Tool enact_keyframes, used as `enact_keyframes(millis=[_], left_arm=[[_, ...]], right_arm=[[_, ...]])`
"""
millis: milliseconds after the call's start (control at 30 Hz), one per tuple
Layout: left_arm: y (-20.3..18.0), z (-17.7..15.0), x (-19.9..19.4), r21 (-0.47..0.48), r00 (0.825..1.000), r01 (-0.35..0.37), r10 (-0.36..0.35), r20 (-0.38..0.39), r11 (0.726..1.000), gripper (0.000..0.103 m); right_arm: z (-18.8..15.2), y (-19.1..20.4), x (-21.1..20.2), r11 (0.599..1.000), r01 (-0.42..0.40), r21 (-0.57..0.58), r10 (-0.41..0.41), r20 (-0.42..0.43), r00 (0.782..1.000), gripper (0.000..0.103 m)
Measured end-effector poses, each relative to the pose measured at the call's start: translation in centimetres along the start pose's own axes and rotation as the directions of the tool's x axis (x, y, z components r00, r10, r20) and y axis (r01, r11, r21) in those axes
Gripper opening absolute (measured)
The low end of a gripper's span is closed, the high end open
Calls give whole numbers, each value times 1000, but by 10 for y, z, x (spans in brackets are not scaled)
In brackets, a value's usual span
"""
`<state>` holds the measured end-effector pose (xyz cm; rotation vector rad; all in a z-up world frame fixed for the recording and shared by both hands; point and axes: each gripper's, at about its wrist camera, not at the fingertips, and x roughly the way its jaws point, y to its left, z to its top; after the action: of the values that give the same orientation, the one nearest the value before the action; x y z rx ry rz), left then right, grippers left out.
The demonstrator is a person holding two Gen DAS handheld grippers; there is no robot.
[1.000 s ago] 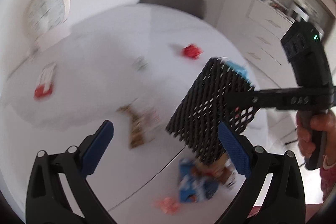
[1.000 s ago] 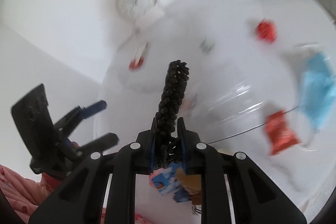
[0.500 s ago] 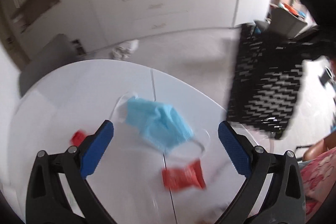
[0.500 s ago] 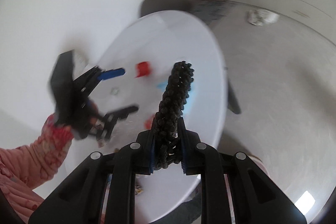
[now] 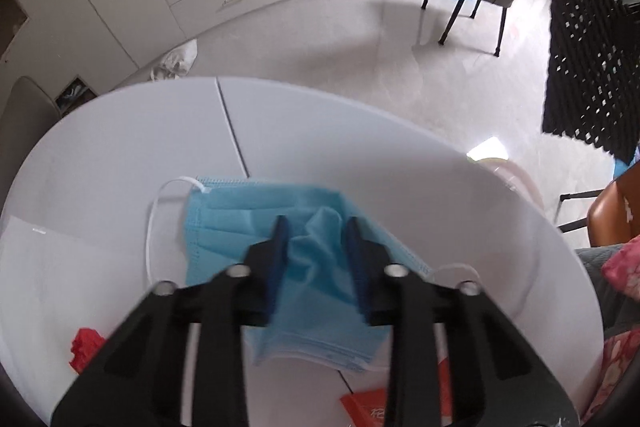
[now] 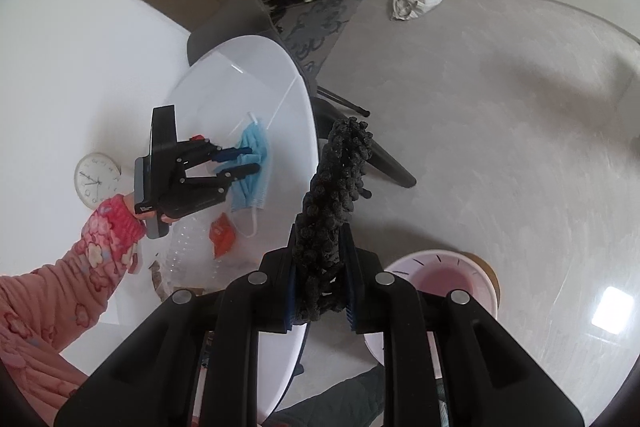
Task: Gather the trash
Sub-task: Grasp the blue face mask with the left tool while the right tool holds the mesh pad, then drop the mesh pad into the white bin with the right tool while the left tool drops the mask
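Item: blue face mask [image 5: 256,227], bunched between the closing pads of the left gripper [image 5: 316,239]; grip its middle. Right gripper [image 6: 320,283] clamped on black mesh bag [image 6: 340,163].

A: What is the worktop [image 5: 360,147] made of?
B: Something smooth and glossy white, with a thin seam across it. The floor [image 5: 320,27] is pale, polished, and throws back glare.

A: And the blue mask [image 5: 240,219]?
B: Soft pleated cloth, matt, puckered between the closing left claw [image 5: 316,239] with white elastic loops.

A: The claws themselves?
B: Matt black plastic with bright metal rivets; the pads [image 5: 280,247] look like blue rubber.

A: That black thing in the right claw [image 6: 320,291]?
B: A mesh basket [image 6: 336,187], knobbly, dull plastic. The red wrapper [image 6: 222,233] is shiny foil.
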<state>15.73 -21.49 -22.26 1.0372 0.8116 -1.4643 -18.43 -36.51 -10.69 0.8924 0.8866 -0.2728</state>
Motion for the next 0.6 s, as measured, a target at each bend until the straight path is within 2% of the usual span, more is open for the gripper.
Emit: enact_keyframes(millis=[133,333,500,600], left_arm=[[12,2,-5,-86,1000,1,1,23,996,16],[3,3,-48,-188,995,-40,57,85,981,14],[-45,14,-103,-276,981,-16,68,181,961,14],[-89,21,-122,-310,975,12,58,216,951,14]], right_arm=[[3,-6,7,1000,1,10,-1,-1,1000,20],[-11,-20,8,999,47,-12,-47,-16,999,20],[-42,-51,39,993,115,-21,-117,-91,989,21],[-64,-83,91,989,143,-28,-146,-165,976,21]])
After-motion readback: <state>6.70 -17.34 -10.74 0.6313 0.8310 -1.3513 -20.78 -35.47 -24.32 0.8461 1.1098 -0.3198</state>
